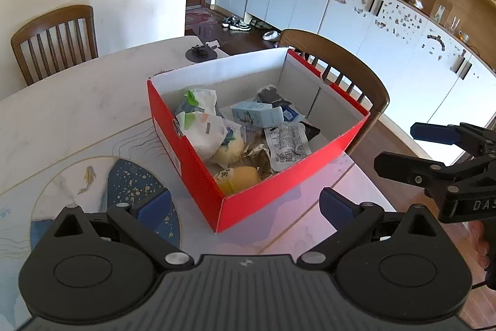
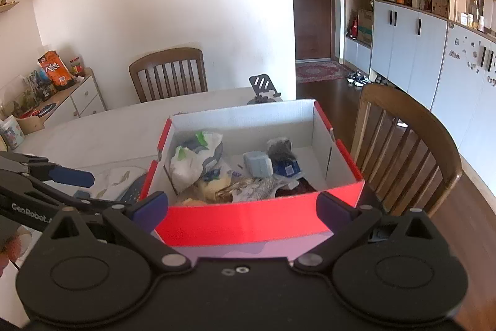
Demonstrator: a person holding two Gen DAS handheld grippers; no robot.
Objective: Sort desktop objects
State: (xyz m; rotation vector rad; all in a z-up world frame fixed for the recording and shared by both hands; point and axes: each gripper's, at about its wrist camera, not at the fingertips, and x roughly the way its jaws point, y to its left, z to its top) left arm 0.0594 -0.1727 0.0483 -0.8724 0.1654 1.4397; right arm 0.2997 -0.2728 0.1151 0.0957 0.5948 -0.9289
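A red cardboard box [image 1: 248, 203] [image 2: 248, 219] with a white inside stands on the table. It holds several items: white plastic bags [image 1: 203, 129], a light-blue carton [image 1: 254, 112] [image 2: 257, 163], a printed white packet [image 1: 286, 145], yellow soft things [image 1: 241, 177] and a grey furry piece [image 2: 280, 149]. My left gripper [image 1: 245, 207] stands open just short of the box's near corner, with nothing between its pads. My right gripper [image 2: 243, 208] is open too, in front of the box's near red wall, and shows at the right edge [image 1: 403, 149] of the left wrist view. The left gripper [image 2: 83, 188] reaches in from the left of the right wrist view.
A patterned mat [image 1: 136, 185] with a gold fish and a dark blue patch lies left of the box. A black phone stand [image 1: 200, 51] [image 2: 263, 89] sits at the table's far edge. Wooden chairs [image 1: 55, 39] [image 2: 409, 145] stand behind and to the right. White cabinets [image 1: 387, 30] line the right wall.
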